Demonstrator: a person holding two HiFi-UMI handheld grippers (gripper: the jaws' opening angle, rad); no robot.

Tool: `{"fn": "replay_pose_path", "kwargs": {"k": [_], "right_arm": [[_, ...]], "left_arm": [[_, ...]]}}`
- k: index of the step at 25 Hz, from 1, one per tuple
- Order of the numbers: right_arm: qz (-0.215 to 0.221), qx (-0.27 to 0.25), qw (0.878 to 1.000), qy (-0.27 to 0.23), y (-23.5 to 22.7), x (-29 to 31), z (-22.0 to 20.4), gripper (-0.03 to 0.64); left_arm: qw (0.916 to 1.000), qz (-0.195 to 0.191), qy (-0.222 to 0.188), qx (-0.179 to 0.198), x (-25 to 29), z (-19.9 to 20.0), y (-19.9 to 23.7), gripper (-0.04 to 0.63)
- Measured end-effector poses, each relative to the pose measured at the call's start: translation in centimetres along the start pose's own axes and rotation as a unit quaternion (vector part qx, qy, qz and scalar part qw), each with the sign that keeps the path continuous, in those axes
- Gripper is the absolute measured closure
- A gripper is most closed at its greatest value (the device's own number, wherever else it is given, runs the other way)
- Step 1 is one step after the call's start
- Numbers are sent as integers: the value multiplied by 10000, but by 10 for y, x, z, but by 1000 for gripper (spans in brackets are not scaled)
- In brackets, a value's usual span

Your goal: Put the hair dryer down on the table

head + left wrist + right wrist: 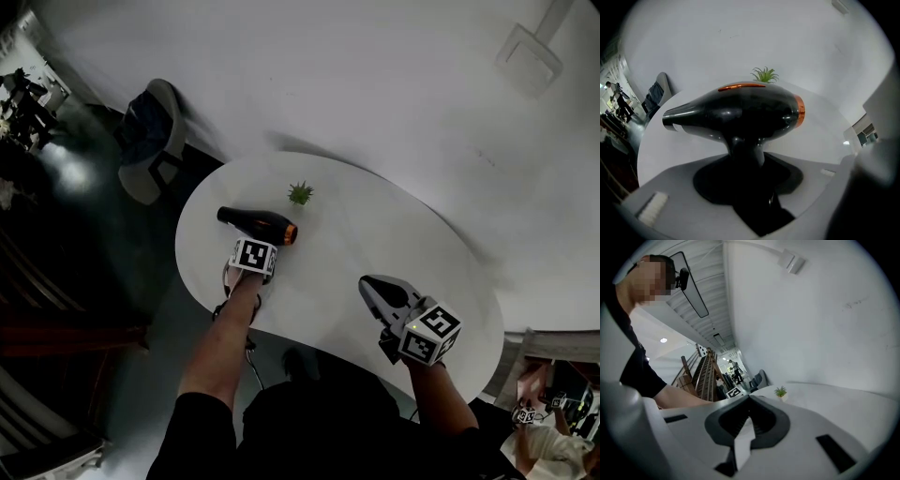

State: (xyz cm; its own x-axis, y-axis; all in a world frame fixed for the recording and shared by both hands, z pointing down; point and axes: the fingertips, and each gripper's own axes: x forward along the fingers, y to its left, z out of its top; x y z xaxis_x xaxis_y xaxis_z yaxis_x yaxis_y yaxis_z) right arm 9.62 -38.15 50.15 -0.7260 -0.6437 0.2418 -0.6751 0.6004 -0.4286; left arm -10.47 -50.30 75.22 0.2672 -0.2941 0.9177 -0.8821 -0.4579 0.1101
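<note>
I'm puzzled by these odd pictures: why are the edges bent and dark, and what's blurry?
Left gripper view: wide-angle bending, black corners; the hair dryer is sharp with soft glints, the near fingers blurred. Right gripper view: same curved dark rim, distance sharp, its fingers soft. Head view: dim, the white table bright, floor nearly black.

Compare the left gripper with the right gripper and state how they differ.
The left gripper is closed on the handle of the black hair dryer; the right gripper has its jaws together on nothing. The left gripper sits over the left part of the table, right behind the dryer's barrel; the right gripper is toward the table's near right edge, with no object close to it. Both carry a square-marker cube and point out over the white table.
</note>
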Motion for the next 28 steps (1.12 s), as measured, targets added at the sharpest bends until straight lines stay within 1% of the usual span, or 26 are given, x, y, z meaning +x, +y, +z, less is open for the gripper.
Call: {"fn": "replay_pose_path", "kwargs": {"k": [4, 7, 9, 10, 14, 16, 18, 21, 25, 27, 28], "right_arm": [[-50, -23, 10000, -5, 5, -3, -1, 604], [-91, -55, 9999, -8, 8, -7, -1, 604], [-121, -84, 9999, -11, 10, -10, -2, 604], [-131, -100, 9999, -16, 12, -11, -1, 604], [-128, -190, 9997, -77, 24, -13, 5, 604], [-103, -264, 9995, -112, 32, -12, 10, 604], [-62, -358, 9992, -141, 42, -9, 14, 604], [33, -491, 9986, -179, 61, -3, 19, 604], [132, -613, 9978, -212, 90, 4, 20, 604], [169, -652, 9975, -227, 105, 6, 18, 604], [186, -679, 9972, -237, 113, 7, 17, 604]], "left_arm": [[9999, -7, 53, 87, 3, -2, 0, 408], [9997, -89, 107, 185, 3, -1, -2, 399], [9995, -157, 61, 279, 0, 0, -6, 376], [9993, -128, -19, 345, -3, 3, -6, 366], [9977, 4, -468, 486, -29, 15, -4, 359], [9953, 49, -803, 539, -51, 23, -2, 359], [9922, -3, -1087, 605, -75, 28, -3, 359], [9884, -147, -1347, 692, -104, 23, -8, 359], [9803, -111, -1864, 644, -146, 17, -5, 359], [9745, -167, -2142, 643, -165, 11, -5, 359], [9713, -210, -2265, 701, -175, 8, -6, 359]]}}
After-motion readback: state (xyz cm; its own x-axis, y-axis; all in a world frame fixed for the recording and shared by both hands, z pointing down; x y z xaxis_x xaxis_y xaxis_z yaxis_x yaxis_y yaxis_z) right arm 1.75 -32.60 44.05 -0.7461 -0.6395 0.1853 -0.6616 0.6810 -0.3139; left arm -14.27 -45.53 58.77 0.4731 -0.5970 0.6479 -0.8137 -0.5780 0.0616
